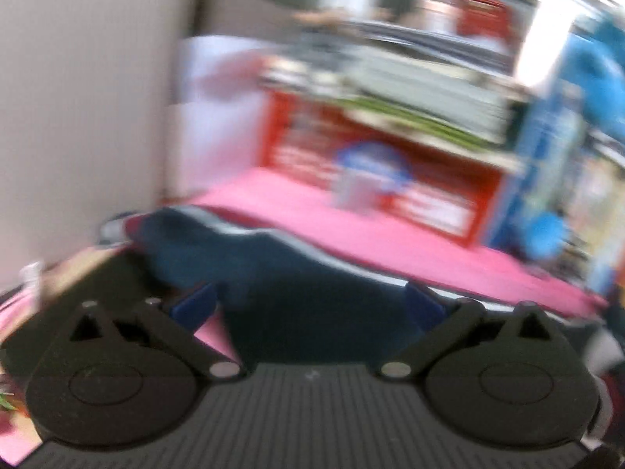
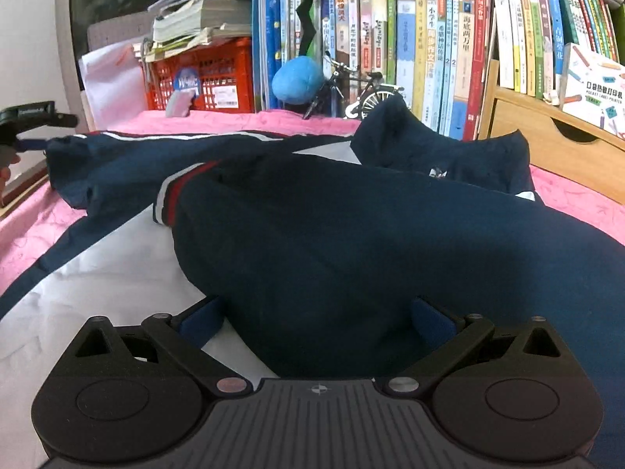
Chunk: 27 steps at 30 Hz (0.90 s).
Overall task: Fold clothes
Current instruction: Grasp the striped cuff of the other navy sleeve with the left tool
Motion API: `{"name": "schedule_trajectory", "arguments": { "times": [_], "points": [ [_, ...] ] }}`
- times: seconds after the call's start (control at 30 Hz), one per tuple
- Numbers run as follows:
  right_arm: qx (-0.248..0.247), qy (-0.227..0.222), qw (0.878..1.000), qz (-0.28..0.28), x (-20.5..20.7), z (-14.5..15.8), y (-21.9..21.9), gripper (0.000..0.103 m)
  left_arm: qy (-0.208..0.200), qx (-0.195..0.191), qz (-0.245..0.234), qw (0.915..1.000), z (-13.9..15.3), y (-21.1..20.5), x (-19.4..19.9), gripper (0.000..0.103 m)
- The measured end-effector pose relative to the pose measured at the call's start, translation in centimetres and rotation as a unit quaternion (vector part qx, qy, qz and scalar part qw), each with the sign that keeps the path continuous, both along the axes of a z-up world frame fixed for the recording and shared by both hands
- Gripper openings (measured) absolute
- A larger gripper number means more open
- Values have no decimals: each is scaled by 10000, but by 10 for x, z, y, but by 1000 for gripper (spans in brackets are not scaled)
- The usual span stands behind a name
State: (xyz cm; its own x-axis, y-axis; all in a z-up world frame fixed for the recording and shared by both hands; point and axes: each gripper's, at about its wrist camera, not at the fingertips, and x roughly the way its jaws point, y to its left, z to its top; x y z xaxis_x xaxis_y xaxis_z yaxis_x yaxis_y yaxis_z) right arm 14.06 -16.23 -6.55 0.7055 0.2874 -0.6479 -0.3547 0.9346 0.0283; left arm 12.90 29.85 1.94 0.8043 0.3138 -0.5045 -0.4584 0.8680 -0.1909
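Navy jacket (image 2: 351, 242), white-and-red stripes; pink cloth (image 2: 31, 226); red crate (image 2: 218, 74).

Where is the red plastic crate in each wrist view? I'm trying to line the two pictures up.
Left wrist view: the red plastic crate sits centre, blurred, behind the pink bedspread, with stacked papers on top.
Right wrist view: the crate is upper left, left of the upright books, papers piled on it.
Shared landmark: the navy jacket lying on the pink bedspread, seen just ahead of the fingers in both views.
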Motion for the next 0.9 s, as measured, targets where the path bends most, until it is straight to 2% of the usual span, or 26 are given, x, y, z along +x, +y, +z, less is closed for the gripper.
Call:
{"name": "schedule_trajectory", "arguments": {
  "times": [0.23, 0.33, 0.37, 0.4, 0.43, 0.47, 0.53, 0.6, 0.8, 0.9],
  "points": [
    [2, 4, 10000, 16, 0, -2, 0, 103, 183, 7, 702, 9974, -20, 39, 13, 102],
    [-1, 3, 10000, 18, 1, -2, 0, 103, 321, 205, 899, 9952, -26, 50, 26, 100],
    [-2, 3, 10000, 18, 1, -2, 0, 103, 372, 299, 935, 9945, -26, 51, 30, 95],
    [-3, 3, 10000, 19, 1, -3, 0, 103, 419, 387, 956, 9938, -27, 51, 34, 86],
    [-4, 2, 10000, 19, 2, -3, 0, 103, 454, 474, 953, 9933, -28, 51, 38, 72],
    [-5, 3, 10000, 18, 2, -3, 1, 103, 477, 551, 946, 9928, -28, 50, 41, 64],
    [-5, 3, 10000, 16, 1, -4, 1, 103, 451, 599, 990, 9923, -27, 50, 43, 25],
    [-6, 3, 10000, 19, 1, -4, 1, 103, 351, 614, 988, 9926, -24, 48, 42, 11],
    [-7, 9, 10000, 24, 1, -4, 1, 103, -244, 760, 405, 9960, 0, 22, 33, 6],
    [-2, 15, 10000, 27, 1, -4, 1, 103, -649, 894, -117, 9938, 26, -21, 26, 6]
  ]
}}
